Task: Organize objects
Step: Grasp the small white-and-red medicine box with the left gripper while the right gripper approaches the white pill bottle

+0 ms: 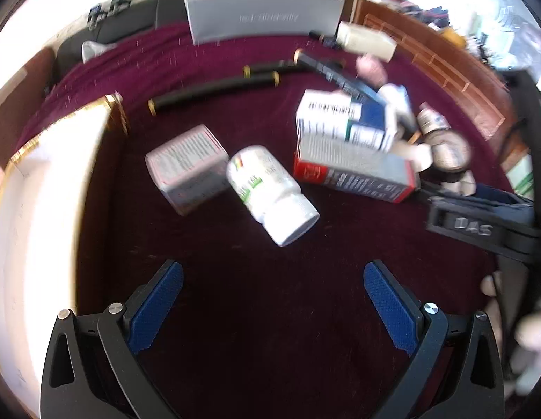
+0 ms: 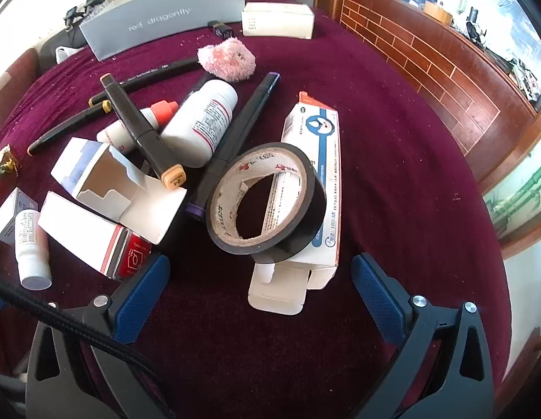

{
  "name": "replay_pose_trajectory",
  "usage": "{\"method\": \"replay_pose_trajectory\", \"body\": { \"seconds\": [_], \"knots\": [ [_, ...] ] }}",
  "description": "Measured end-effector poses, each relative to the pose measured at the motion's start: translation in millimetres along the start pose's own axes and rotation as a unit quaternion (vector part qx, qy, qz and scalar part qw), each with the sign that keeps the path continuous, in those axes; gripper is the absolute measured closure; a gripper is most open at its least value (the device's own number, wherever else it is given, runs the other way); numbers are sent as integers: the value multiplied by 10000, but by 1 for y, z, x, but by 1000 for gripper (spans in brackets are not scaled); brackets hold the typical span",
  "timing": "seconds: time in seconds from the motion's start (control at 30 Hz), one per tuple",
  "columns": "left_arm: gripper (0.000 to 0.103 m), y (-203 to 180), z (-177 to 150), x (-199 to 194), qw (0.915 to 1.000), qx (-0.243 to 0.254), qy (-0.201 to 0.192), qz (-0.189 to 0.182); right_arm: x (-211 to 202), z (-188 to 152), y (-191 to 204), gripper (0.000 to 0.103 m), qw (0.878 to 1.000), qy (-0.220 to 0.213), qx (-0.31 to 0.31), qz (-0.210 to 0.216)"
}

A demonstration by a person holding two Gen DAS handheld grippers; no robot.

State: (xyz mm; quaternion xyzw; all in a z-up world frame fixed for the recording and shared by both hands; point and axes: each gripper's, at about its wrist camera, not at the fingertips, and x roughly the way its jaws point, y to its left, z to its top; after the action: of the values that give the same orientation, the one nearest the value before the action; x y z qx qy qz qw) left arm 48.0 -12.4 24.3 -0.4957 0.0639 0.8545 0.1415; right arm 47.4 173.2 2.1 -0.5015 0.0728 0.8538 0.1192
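Both tongs hang released: left tongs (image 1: 273,300) behind a white plastic bottle (image 1: 272,193), right tongs (image 2: 260,298) behind a black tape roll (image 2: 267,199).

Far beyond my fingers I see a dark red cloth (image 2: 392,160) spread under everything. Past it, ahead and to the right of my right fingers, a wooden panel with a brick-like pattern (image 2: 420,59) curves away, with a cluttered shelf (image 2: 487,35) along its top. A black cable (image 2: 78,324) crosses just behind my right rig's near-side finger.
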Motion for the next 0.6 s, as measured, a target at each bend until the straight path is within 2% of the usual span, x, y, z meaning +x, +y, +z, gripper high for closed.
{"method": "replay_pose_trajectory", "body": {
  "seconds": [0.07, 0.17, 0.27, 0.33, 0.4, 0.5, 0.57, 0.6],
  "knots": [
    [2, 5, 0, -18, 9994, 220, -257, -84, -2, -5, 0, 0, 9999, -171, -2, 17],
    [2, 17, 14, -36, 9964, 542, -630, 176, -5, -7, -1, 0, 9996, -250, 57, 107],
    [2, 26, 30, -33, 9924, 884, -747, 407, -6, -6, -8, 0, 9986, -357, 229, 303],
    [2, 29, 39, -22, 9899, 1083, -726, 551, -9, -6, -15, 0, 9969, -455, 419, 484],
    [2, 36, 47, -8, 9923, 875, -577, 657, -12, -7, -21, 0, 9948, -567, 598, 601],
    [8, 42, 54, 7, 9963, 542, -416, 527, -17, -8, -28, 0, 9919, -736, 760, 698],
    [13, 36, 54, 16, 9954, 684, -324, 588, -22, -9, -30, 0, 9905, -895, 786, 690],
    [15, 32, 56, 15, 9950, 740, -400, 539, -24, -9, -30, 0, 9899, -970, 764, 699]
  ]
}}
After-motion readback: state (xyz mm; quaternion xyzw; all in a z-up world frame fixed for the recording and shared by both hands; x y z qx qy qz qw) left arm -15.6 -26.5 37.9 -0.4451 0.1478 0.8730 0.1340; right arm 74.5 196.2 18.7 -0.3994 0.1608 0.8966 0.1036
